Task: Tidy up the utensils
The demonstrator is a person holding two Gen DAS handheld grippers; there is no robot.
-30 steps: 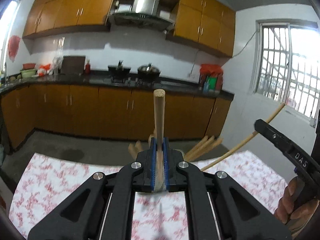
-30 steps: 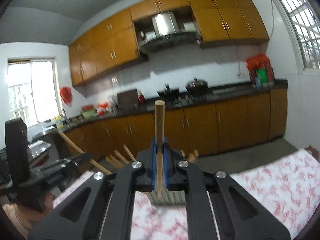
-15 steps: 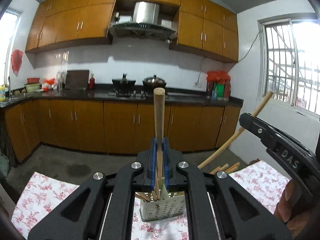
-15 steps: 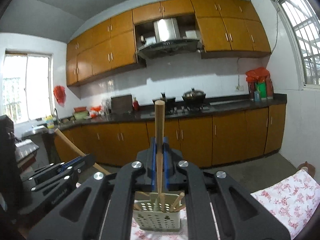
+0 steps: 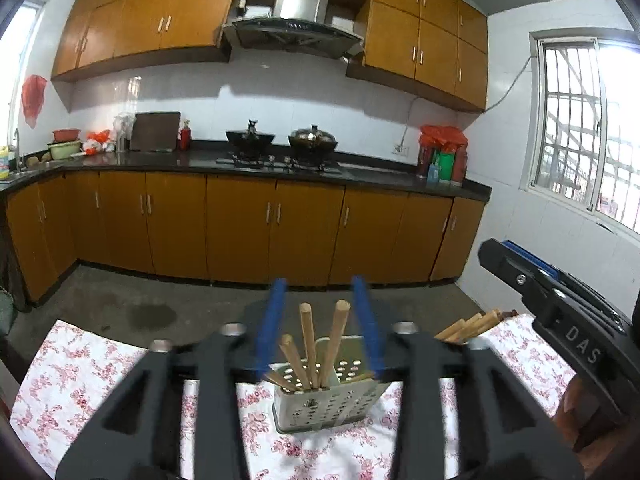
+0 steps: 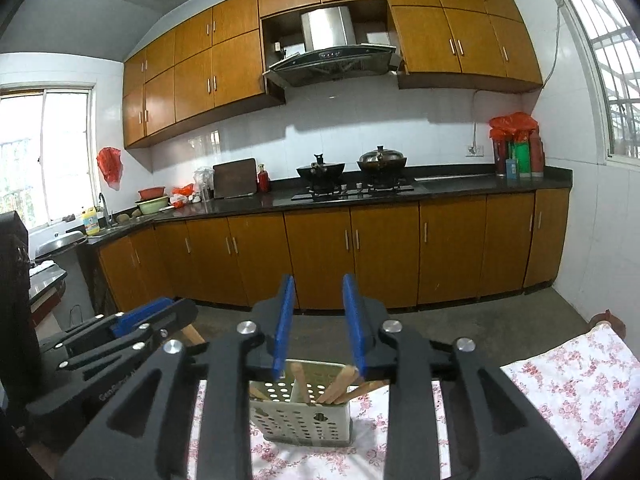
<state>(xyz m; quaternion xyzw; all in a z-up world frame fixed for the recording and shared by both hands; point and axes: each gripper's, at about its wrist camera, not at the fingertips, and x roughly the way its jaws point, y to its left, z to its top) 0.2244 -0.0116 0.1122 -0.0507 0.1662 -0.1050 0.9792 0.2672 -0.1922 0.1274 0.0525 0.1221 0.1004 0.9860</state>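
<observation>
A perforated metal utensil holder (image 5: 328, 398) stands on the floral tablecloth (image 5: 80, 376) and holds several wooden sticks (image 5: 308, 344). My left gripper (image 5: 318, 330) is open and empty just above the holder, its blue pads on either side of the sticks. In the right wrist view the same holder (image 6: 304, 408) sits below my right gripper (image 6: 318, 322), which is open and empty. The right gripper also shows at the right of the left wrist view (image 5: 560, 312); the left gripper shows at the left of the right wrist view (image 6: 120, 332).
More wooden sticks (image 5: 468, 326) lie on the table behind the holder to the right. The tablecloth also shows in the right wrist view (image 6: 560, 372). Kitchen cabinets (image 5: 240, 224) and a counter with pots stand across the floor.
Both grippers were shut on a wooden stick each. Both have opened and the sticks now stand in the holder. The holder has come closer in both views.
</observation>
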